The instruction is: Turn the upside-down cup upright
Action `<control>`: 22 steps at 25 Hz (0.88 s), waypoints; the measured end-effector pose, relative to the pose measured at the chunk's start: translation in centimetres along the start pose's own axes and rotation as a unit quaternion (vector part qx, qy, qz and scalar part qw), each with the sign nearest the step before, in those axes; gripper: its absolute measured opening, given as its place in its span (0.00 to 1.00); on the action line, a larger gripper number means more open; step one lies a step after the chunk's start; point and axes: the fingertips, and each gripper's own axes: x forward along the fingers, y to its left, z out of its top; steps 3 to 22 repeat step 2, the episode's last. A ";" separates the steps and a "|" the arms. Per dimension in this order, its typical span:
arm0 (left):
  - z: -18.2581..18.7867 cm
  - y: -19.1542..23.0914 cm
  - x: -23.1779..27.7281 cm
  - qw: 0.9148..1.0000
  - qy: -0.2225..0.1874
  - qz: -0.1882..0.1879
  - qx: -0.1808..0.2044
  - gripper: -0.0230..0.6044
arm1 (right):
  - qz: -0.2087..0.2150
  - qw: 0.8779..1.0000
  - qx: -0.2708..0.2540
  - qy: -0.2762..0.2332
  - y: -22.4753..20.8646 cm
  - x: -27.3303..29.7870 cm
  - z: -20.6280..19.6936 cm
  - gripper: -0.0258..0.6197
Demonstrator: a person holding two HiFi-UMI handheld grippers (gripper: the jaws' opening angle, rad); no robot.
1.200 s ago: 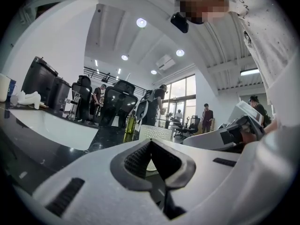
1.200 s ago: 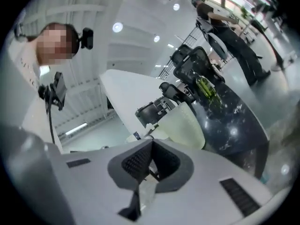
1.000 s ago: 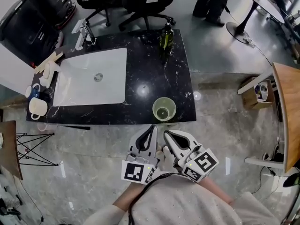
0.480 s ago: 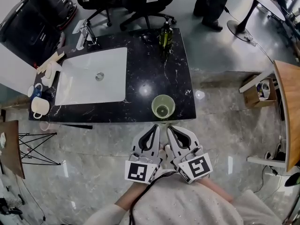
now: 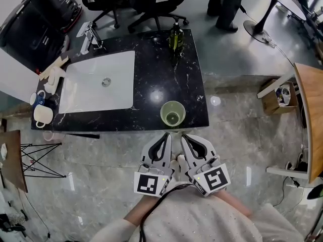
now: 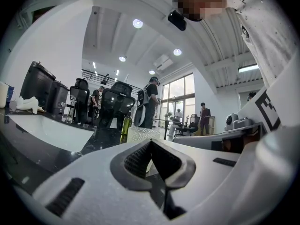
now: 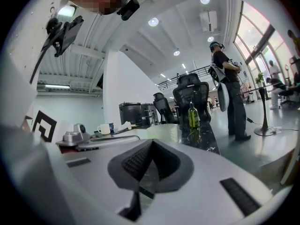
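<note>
A pale green see-through cup stands with its mouth up on the black marble counter, near the front edge. Both grippers hang side by side just in front of that edge, close to my body and pointing at the cup. My left gripper is shut with nothing in it, and so is my right gripper. In the left gripper view the cup shows just behind the closed left gripper. In the right gripper view the cup sits past the closed right gripper.
A white sink basin with a faucet fills the counter's left half. A green bottle stands at the back edge, mugs at the far left. Office chairs and a standing person are beyond; a wooden table is at right.
My right gripper has rolled and swung in from its slant to lie parallel beside the left one. The cup has stayed in place.
</note>
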 end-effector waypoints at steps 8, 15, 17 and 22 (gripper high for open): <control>0.1 0.0 0.0 1.000 0.000 0.001 0.001 0.05 | 0.002 1.000 -0.002 0.000 0.0 -0.1 0.0 0.05; 0.1 0.0 0.0 1.000 0.000 0.001 0.001 0.05 | 0.002 1.000 -0.002 0.000 0.0 -0.1 0.0 0.05; 0.1 0.0 0.0 1.000 0.000 0.001 0.001 0.05 | 0.002 1.000 -0.002 0.000 0.0 -0.1 0.0 0.05; 0.1 0.0 0.0 1.000 0.000 0.001 0.001 0.05 | 0.002 1.000 -0.002 0.000 0.0 -0.1 0.0 0.05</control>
